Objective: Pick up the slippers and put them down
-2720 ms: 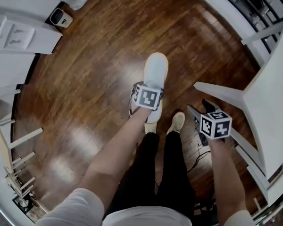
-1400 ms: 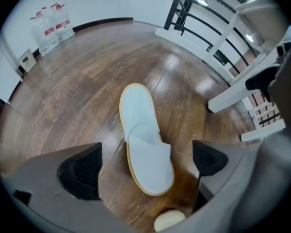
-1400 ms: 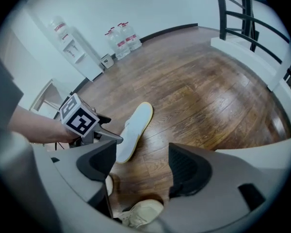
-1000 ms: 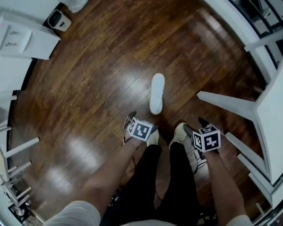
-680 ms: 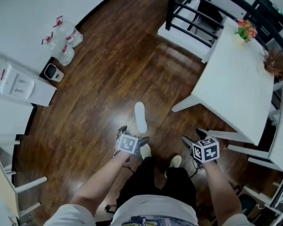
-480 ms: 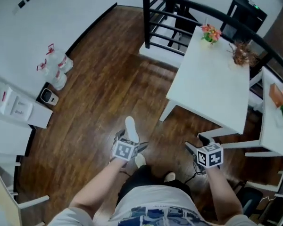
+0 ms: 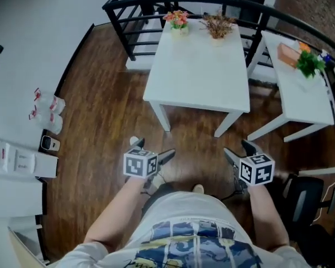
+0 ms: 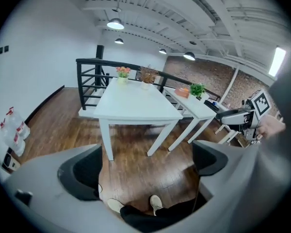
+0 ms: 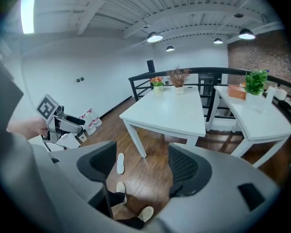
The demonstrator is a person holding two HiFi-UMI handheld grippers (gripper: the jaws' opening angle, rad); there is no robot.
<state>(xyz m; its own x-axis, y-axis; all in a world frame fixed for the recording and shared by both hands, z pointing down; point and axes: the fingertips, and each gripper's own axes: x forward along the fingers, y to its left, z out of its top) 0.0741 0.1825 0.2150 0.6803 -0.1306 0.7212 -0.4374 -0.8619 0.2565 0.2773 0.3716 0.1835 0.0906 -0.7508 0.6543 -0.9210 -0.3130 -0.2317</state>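
Note:
One white slipper lies flat on the wooden floor near the white table's leg. In the head view only its tip peeks out beyond my left gripper. My left gripper is held high above the floor, and its jaws are closing with nothing between them. My right gripper hangs at the same height to the right, open and empty. Neither gripper touches the slipper.
The person's feet in beige shoes stand just behind the slipper. A white table with flowers stands ahead and a second white table to its right, with a black railing behind. Water bottles and a white cabinet are at left.
Both grippers have risen from near the floor to waist height. The slipper stays on the floor, now small and far below. The head view has swung up onto the tables.

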